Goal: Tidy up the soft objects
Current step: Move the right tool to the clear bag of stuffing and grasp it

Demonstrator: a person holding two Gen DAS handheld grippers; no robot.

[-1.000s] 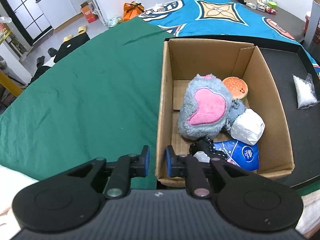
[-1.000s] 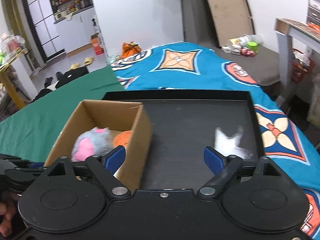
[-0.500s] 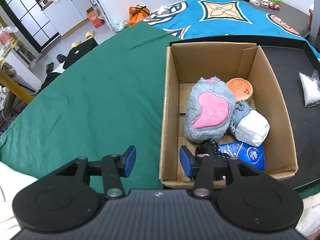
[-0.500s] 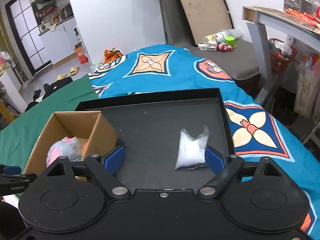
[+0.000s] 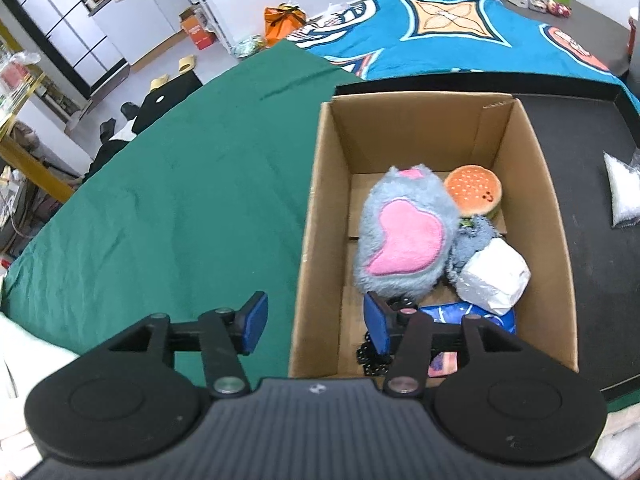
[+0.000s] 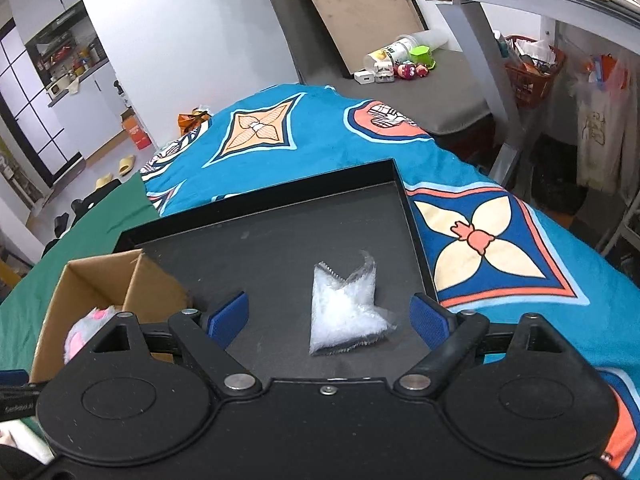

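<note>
With both claws open and empty, the right claw [image 6: 328, 318] should be lowered squarely over the bag [image 6: 346, 310], the left claw [image 5: 316, 326] kept astride the box [image 5: 308, 240] wall.

The left gripper [image 5: 316, 326] hung spread wide astride the cardboard box's [image 5: 310, 240] wall, plush toy [image 5: 404, 240] inside.

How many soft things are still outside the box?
1: the clear plastic bag of white stuffing lies on the black tray, right of the cardboard box. Others may be out of view.

Grey-pink plush [image 5: 404, 240] lies in the cardboard box [image 5: 316, 216]; clear crumpled bag [image 6: 346, 308] lies on tray [image 6: 412, 216].
</note>
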